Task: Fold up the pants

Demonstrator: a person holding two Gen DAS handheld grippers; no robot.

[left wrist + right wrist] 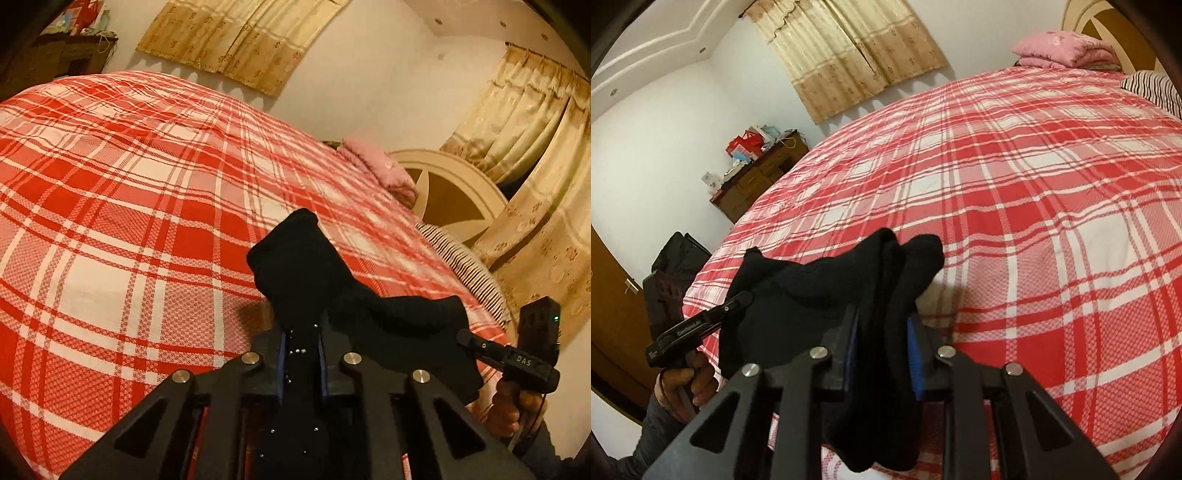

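Hanging above the checked bedspread (1034, 221), the black pants (879, 295) are pinched in bunched folds by both the left gripper (301, 332) and the right gripper (882, 321); uneven creases could be set if the bunches are laid down unspread.

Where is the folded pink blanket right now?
The pink blanket lies at the bed's far end, against the headboard, beside a striped pillow.

Red-plaid bed (1015, 192), pink blanket (1056, 50), striped pillow (1152, 86)
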